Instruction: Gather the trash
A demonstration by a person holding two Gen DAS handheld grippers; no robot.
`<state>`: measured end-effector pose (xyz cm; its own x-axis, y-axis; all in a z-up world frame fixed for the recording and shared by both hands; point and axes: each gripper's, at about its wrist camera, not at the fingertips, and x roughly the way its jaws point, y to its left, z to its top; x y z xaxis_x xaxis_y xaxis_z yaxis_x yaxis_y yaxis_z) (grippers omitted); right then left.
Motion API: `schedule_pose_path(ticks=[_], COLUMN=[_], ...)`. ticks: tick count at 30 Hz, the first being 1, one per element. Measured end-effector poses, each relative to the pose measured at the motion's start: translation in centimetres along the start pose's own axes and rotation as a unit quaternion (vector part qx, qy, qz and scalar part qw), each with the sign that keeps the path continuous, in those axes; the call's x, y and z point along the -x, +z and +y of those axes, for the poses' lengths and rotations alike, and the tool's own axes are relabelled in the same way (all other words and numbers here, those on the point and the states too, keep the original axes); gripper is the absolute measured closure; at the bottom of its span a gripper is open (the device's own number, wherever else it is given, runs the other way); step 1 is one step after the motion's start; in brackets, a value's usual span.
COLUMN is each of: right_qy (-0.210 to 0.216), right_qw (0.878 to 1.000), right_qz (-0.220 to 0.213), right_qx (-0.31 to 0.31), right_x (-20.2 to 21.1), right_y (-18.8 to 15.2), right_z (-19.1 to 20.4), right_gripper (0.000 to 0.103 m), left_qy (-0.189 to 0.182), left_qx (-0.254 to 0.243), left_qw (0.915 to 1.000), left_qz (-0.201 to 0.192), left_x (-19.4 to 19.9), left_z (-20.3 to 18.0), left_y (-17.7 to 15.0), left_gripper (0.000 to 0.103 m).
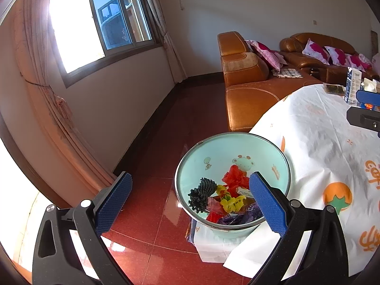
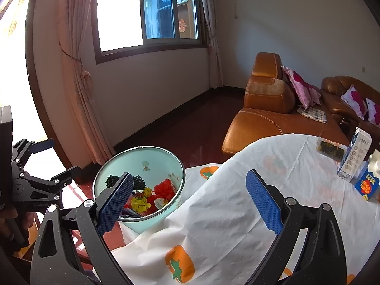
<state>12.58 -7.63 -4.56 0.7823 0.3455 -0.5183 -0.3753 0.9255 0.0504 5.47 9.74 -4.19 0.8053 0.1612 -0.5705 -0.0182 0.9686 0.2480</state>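
Left wrist view: both grippers (image 1: 191,207) (image 2: 190,200) spread empty; bin (image 1: 190,163) trash partly hidden, possibly wrappers.

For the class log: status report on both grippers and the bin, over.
Left gripper open, empty. Right gripper open, empty. Pale green round trash bin holds crumpled wrappers. Nothing blocking.

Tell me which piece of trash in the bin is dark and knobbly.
The dark green bumpy wad, on the window side of the bin; the other pieces are red, yellow or purple.
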Motion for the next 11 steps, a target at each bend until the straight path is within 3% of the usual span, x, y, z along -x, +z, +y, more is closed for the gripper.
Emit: schedule_pose_path(ticks=[11], right_qy=[-0.008], right_qw=[1.0], right_qz=[-0.003], right_qx=[-0.011], right_x=[0.55], right_y=[-0.45], right_z=[-1.05], right_gripper=[0.008], left_qy=[-0.01], left_qx=[0.001], left_qw=[0.9999], left_qz=[0.004], left_x=[-0.11], left_z=[-0.01], left_y=[-0.06], left_gripper=[0.006])
